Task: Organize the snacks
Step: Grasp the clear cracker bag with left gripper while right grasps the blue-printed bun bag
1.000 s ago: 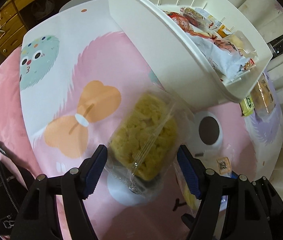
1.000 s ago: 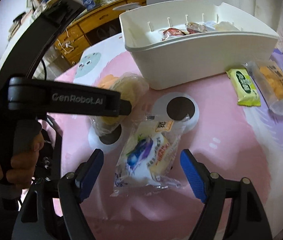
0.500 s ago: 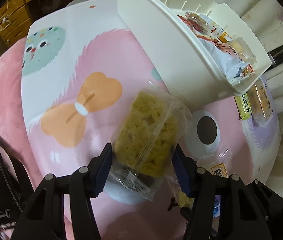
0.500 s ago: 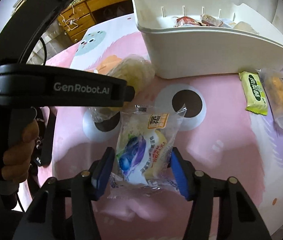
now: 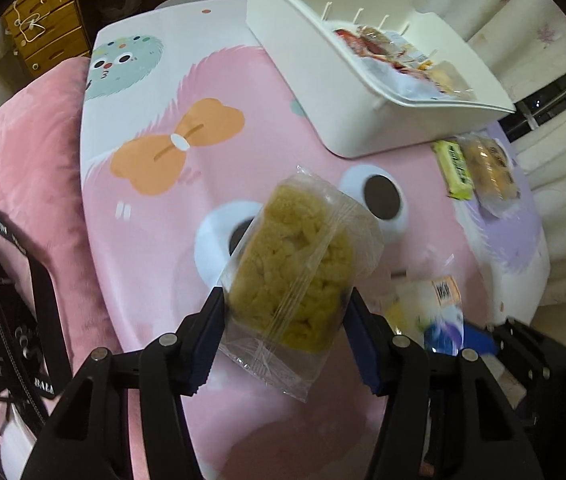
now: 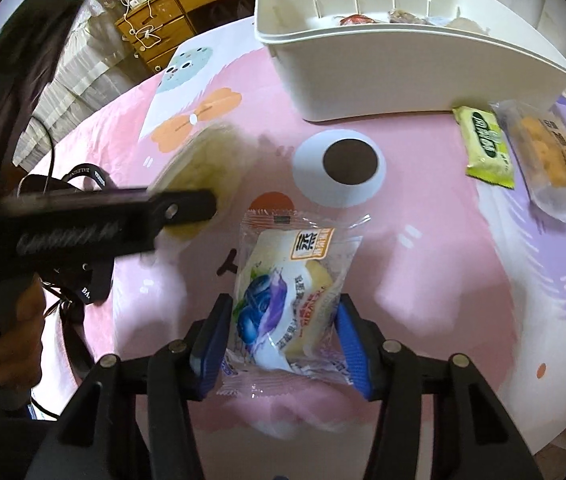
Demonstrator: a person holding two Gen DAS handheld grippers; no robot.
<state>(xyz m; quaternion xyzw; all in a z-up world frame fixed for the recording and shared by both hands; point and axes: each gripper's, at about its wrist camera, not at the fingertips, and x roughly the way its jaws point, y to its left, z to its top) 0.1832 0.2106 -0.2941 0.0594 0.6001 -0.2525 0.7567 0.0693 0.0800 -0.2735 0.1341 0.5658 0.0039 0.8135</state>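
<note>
Both tools have closed since a second ago: left tool (image 5: 283, 316) grips the yellow crispy cake (image 5: 295, 272), lifted clear of the table (image 5: 155, 216); right tool (image 6: 283, 340) pinches the blueberry bun (image 6: 283, 300), both apparently bound for the white bin (image 6: 403, 60).

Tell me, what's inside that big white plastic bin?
The big white plastic bin holds several wrapped snacks bunched at one end. Its wall hides whatever lies lower down.

Left tool (image 5: 285, 326) pointed steeply down, blue pads (image 5: 207, 342) clamped on a wrapped load (lifted). Right tool (image 6: 283, 346) likewise steep, pads pinching. A hand (image 6: 11, 344) gripped the left handle.
</note>
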